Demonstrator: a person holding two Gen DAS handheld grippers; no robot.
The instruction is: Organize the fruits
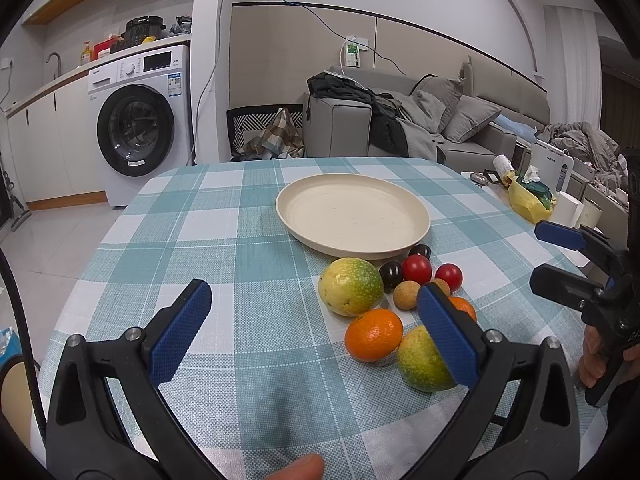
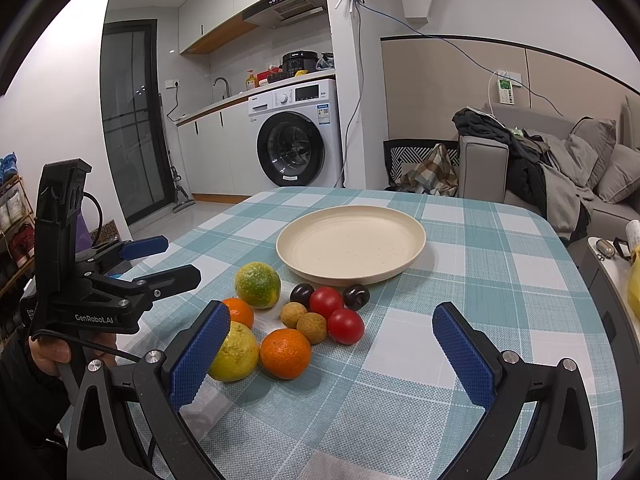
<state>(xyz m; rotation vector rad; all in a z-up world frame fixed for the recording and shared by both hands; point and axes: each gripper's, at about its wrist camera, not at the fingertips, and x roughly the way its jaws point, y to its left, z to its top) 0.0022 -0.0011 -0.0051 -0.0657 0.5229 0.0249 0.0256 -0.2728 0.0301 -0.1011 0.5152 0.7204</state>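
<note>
An empty cream plate (image 1: 352,216) (image 2: 350,245) sits mid-table. In front of it lies a cluster of fruit: two green-yellow citrus (image 1: 351,287) (image 2: 257,285), two oranges (image 1: 373,334) (image 2: 285,353), two red tomatoes (image 1: 417,269) (image 2: 345,325), two dark plums (image 1: 390,274) (image 2: 301,293) and two brown longans (image 1: 406,295) (image 2: 311,327). My left gripper (image 1: 316,328) is open and empty, just left of the cluster; it also shows in the right wrist view (image 2: 164,258). My right gripper (image 2: 332,352) is open and empty, hovering over the near fruit; it also shows in the left wrist view (image 1: 556,258).
The table has a teal-and-white checked cloth (image 1: 224,240). A side table at the right holds a yellow bag (image 1: 526,200), tissues and cups. A washing machine (image 1: 140,128), a chair and a grey sofa (image 1: 440,120) stand behind the table.
</note>
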